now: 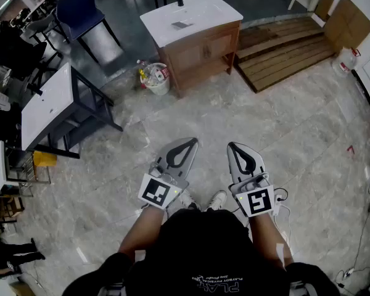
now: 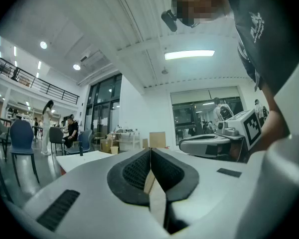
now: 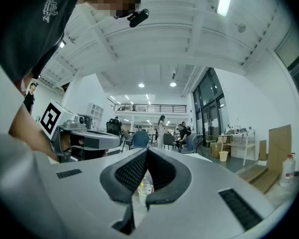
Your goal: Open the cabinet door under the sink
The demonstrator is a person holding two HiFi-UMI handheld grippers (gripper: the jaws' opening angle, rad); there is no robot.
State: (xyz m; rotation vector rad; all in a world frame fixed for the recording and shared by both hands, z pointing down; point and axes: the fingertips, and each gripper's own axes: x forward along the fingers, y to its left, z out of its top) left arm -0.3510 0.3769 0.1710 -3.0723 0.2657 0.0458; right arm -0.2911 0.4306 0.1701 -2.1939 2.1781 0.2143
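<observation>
Left gripper [image 1: 186, 142]: held low in front of the body at the left of the head view, pointed ahead and level; jaws shut tip to tip, dark pads [image 2: 134, 171] met along one seam, nothing caught between.
Right gripper [image 1: 234, 147]: carried just beside the left one, not touching it, tilted a shade upward; jaws likewise pressed together and empty.
Sink cabinet [image 1: 197, 45]: brown wood under a white top, stood well ahead of both grippers at the top middle of the head view, one corner turned toward the person.
Cabinet door [image 1: 203, 53]: lay flush with the cabinet front, shut, well apart from either gripper.
Bin [image 1: 155, 79]: white, filled with rubbish, sat on the floor just beside the cabinet's left corner; glimpsed also low down between the right jaws, far beyond them.
Floor [image 1: 277, 134]: pale marbled tile, spread from the person's feet out to the cabinet.
Wooden platform [image 1: 283, 48]: slatted boards, lay on the floor right of the cabinet.
Bench [image 1: 46, 106]: white top on dark legs, stood at the left, well apart from the cabinet.
Blue chair [image 1: 80, 8]: stood beyond the bench, upper left.
</observation>
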